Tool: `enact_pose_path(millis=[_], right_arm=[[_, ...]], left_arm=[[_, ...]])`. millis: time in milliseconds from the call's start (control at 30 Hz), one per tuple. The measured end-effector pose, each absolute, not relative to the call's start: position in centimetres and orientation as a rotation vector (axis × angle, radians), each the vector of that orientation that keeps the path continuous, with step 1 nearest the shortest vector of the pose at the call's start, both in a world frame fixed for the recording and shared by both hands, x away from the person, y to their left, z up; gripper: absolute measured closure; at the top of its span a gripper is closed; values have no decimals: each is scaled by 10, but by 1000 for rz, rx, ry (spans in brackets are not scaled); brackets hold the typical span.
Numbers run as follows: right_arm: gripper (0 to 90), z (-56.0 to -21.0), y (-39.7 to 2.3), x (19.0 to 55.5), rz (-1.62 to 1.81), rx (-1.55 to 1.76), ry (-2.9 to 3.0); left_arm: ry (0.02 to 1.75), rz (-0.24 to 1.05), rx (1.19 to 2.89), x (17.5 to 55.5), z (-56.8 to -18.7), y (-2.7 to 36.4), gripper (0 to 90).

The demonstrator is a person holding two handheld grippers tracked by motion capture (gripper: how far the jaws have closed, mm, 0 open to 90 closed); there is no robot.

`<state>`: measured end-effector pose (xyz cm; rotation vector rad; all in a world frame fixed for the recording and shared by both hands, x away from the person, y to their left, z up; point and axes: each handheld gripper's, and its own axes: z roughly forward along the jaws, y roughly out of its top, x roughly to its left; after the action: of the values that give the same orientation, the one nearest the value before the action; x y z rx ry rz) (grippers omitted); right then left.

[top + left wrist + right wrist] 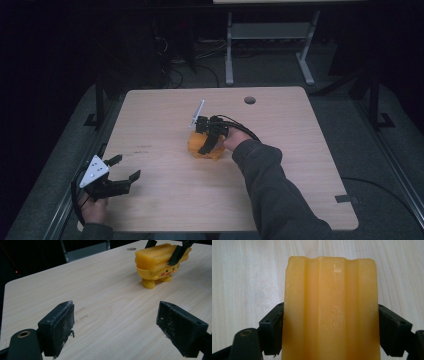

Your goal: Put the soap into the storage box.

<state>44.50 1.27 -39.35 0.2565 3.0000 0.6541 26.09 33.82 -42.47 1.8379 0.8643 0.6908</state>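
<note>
The pale wooden worktop [165,200] carries one thing near its middle: a yellow toy [156,265] with a ridged top, a blushing face and stubby feet. The right gripper [209,135] clasps its ridged top from above, jaws pressed to both flanks. It looks light, waxy and perhaps slick, so those flat sides seem the safest hold. The left gripper [120,172] rests spread wide and empty near the worktop's left edge.
</note>
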Motion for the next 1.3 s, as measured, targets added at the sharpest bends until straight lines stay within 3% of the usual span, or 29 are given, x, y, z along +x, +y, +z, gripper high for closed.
enact_pose_path(millis=[1300], right_arm=[[154, -388, 4, 439, 728, 287, 2944]], left_arm=[[863, 693, 1838, 261, -425, 339, 139]])
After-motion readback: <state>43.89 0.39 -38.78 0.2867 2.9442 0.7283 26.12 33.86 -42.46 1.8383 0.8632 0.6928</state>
